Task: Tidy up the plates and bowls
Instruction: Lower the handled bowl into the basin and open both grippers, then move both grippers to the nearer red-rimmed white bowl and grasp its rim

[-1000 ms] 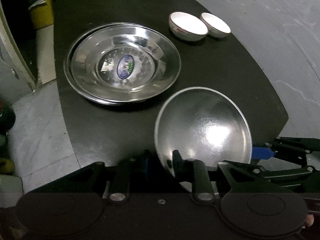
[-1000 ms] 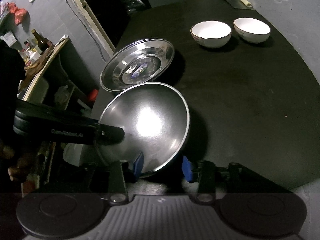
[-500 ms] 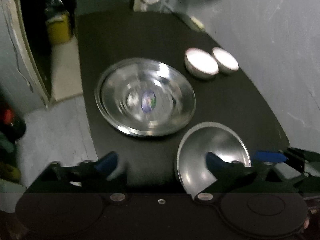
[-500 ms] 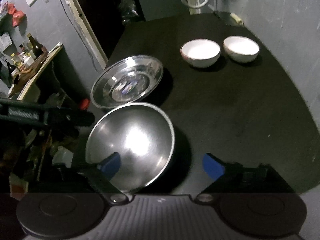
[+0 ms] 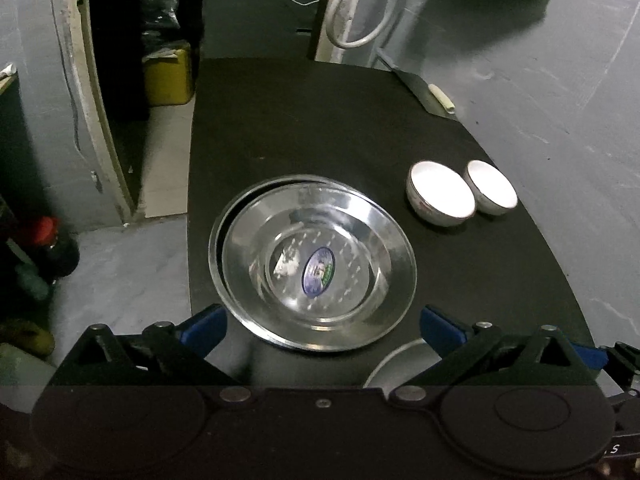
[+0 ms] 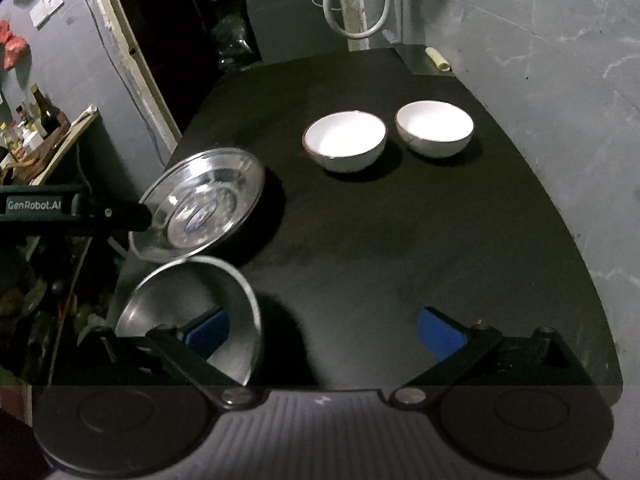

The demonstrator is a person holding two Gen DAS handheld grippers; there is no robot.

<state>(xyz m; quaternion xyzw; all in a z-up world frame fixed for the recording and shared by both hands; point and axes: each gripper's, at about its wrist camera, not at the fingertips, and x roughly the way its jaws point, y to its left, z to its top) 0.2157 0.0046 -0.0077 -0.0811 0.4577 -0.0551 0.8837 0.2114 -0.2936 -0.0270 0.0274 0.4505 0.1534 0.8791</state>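
Fingers (image 5: 204, 328) spread wide, pitched down over table (image 5: 320, 128)

Home kitchen: bowls (image 6: 345, 146), bottles (image 6: 40, 114).

You see a black tabletop (image 5: 320, 128) set against a grey wall (image 5: 540, 60). A white hose loop (image 5: 360, 4) hangs beyond its far edge. A yellow container (image 5: 168, 76) stands on the floor inside the doorway at left. Bottles (image 6: 40, 112) crowd a wooden shelf (image 6: 60, 136) at far left. A red-capped bottle (image 5: 52, 240) stands on the floor.
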